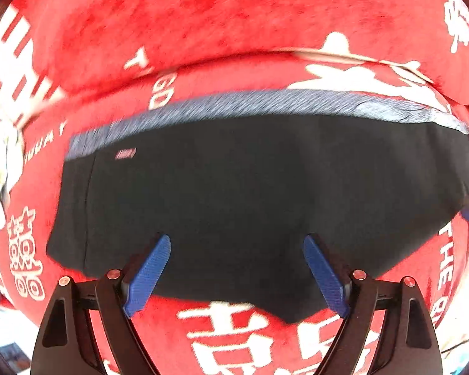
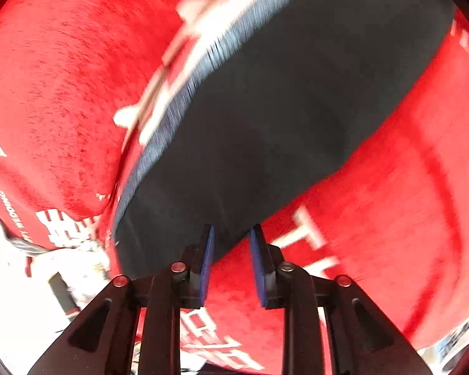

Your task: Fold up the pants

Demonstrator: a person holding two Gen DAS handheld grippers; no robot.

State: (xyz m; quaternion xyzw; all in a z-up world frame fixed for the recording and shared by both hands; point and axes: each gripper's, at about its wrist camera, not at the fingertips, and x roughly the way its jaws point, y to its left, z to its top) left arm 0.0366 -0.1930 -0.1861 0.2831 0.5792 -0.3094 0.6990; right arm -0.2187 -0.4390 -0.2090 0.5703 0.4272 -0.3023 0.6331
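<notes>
Left wrist view looks straight down on the dark pants [image 1: 250, 187], which lie flat on a red blanket [image 1: 140, 25] printed with white characters. The left gripper [image 1: 237, 273] stands wide apart, its two blue fingers [image 1: 148, 273] splayed over the near hem of the garment with nothing between them; the pads do not press on the cloth. Ahead of this gripper, at the far edge of the garment, runs the grey-blue waistband [image 1: 265, 101], and a small pale label [image 1: 125, 153] sits just below it, ahead and to the left. At the right edge of this view a bit of the other gripper's blue finger shows beside the garment.

Right wrist view is blurred. The right gripper [image 2: 233, 250] has its blue pads [image 2: 208, 259] a narrow gap apart, parallel, at the near edge of the pants [image 2: 281, 109]. Cloth edge lies between the fingertips, but neither pad visibly clamps it. The waistband [image 2: 184, 100] runs ahead and to the left of this gripper.
</notes>
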